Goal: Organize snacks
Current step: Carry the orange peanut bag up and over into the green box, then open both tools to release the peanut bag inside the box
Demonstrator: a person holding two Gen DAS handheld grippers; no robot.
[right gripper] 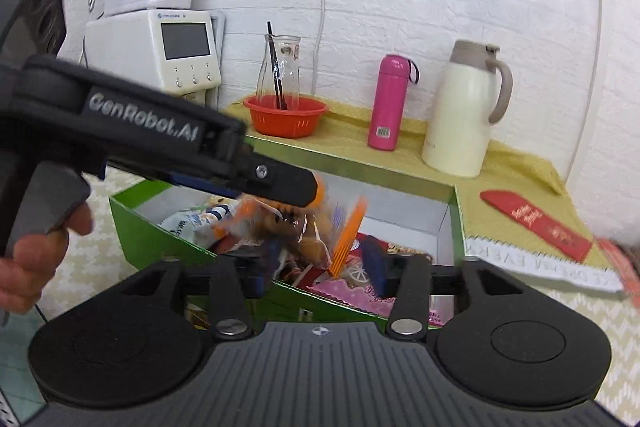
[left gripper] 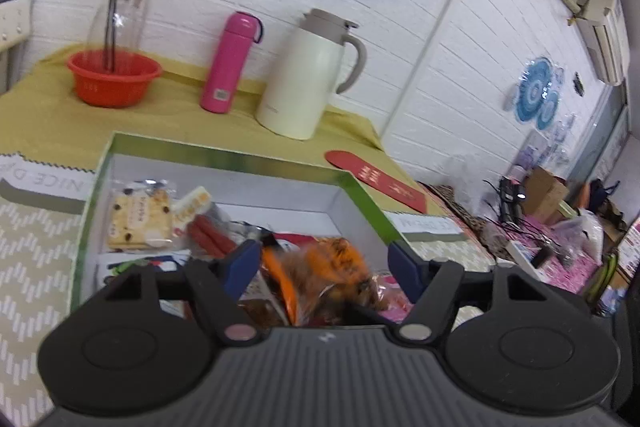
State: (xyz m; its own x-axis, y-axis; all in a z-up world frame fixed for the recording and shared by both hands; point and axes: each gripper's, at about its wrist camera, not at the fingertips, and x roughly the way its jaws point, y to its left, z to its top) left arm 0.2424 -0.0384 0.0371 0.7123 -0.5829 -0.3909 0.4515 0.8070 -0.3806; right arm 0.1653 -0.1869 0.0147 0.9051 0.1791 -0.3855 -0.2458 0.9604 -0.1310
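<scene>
the left gripper [left gripper: 324,263] had its blue fingers [left gripper: 240,263] spread apart over the green box [left gripper: 224,157]. a crinkly clear snack bag [left gripper: 332,267] with orange and brown in it sat between them, blurry, and i could not tell if the pads touched it. the right gripper [right gripper: 316,277] had its fingers [right gripper: 374,263] spread wide too, holding nothing, with the same bag [right gripper: 316,231] just past them above the box [right gripper: 160,239].

the box was cardboard, shiny green outside and white inside. in it lay a flat cracker pack [left gripper: 138,221], red sticks [left gripper: 210,235] and a pink packet [right gripper: 360,297].

a hand [right gripper: 36,255] held the left gripper's black handle. on the yellow cloth of the surface [left gripper: 44,115] stood a round red plastic bowl [left gripper: 114,77], a smooth pink bottle [left gripper: 230,63] and a cream jug [left gripper: 308,75].
</scene>
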